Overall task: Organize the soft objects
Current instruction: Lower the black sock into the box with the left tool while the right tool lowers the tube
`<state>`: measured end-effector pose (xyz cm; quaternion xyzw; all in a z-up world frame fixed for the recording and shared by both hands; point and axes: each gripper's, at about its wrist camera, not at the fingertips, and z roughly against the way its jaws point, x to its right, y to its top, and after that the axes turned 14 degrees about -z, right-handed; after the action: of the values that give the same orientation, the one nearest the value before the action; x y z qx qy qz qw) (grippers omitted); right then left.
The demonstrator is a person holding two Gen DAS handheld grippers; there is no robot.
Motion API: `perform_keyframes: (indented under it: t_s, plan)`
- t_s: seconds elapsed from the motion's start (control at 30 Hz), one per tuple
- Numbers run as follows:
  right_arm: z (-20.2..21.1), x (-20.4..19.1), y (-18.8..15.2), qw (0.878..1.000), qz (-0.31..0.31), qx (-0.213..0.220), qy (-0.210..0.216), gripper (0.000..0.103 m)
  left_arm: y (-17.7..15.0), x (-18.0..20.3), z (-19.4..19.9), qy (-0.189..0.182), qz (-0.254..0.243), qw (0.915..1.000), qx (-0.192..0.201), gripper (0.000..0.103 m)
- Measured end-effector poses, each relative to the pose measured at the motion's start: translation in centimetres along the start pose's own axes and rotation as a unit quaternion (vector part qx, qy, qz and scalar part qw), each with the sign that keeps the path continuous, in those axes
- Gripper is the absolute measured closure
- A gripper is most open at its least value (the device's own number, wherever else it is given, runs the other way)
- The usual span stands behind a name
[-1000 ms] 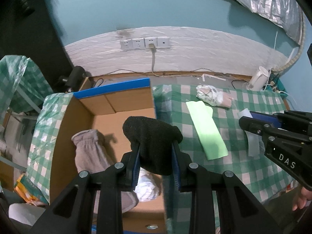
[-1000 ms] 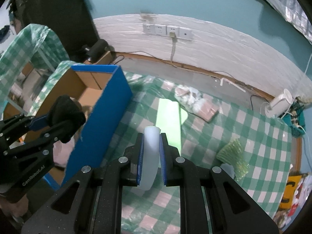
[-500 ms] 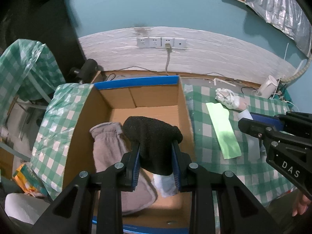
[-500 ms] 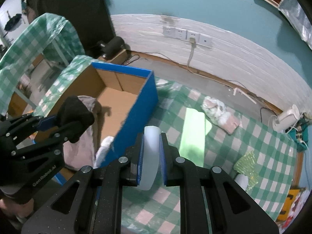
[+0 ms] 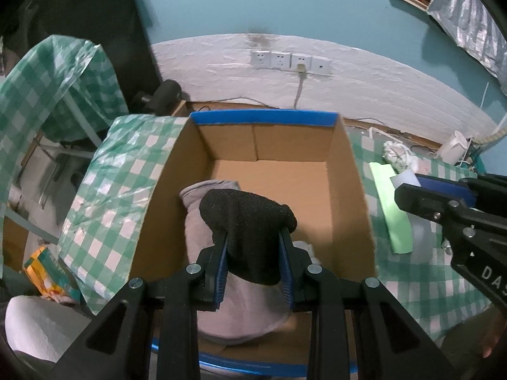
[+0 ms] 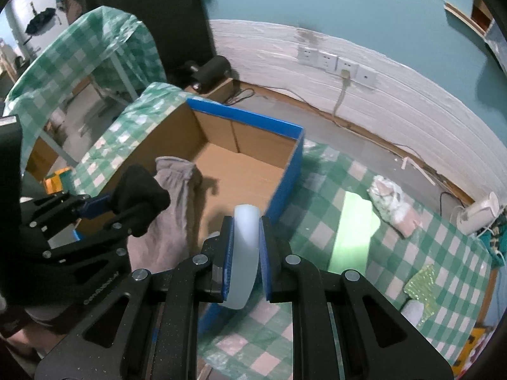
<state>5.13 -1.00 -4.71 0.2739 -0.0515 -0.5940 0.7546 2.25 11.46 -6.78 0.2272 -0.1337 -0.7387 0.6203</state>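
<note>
Over the last second I have swung both arms left, so the cardboard box (image 5: 345,190) that sat off to one side now lies squarely under my left hand-held gripper (image 5: 253,253) and fills its view. That gripper is clamped on a black sock (image 5: 247,221), which hangs between the blue pads above the near half of the box, right over the gray sock (image 5: 202,199) lying on the box floor along its left wall. The gray sock's long axis runs from me toward the far wall.

My right hand-held gripper (image 6: 245,247) is closed on a pale, translucent white strip (image 6: 244,240) held on edge; it hovers over the box's near right corner, with the blue outer wall just ahead. The left arm is the nearer one to a drop: I judge the black sock only needs lowering and letting go beside the gray one. The right must cross the wall leftward first.

On the checked cloth of the desk (image 6: 443,253), well right of the box, a green strip (image 6: 353,231) and a crumpled plastic bundle (image 6: 391,202) wait. The right gripper's body reads "DAS" in the left view; other lettering is too blurred.
</note>
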Motion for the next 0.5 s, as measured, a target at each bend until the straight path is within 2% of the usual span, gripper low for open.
perform_keyframes:
  t_s: [0.5]
  plan:
    - [-3.5, -3.2, -0.5, 0.999, 0.018, -0.039, 0.021, 0.089, -1.8, -2.5, -2.5, 0.025, 0.017, 0.9986, -0.044, 0.073]
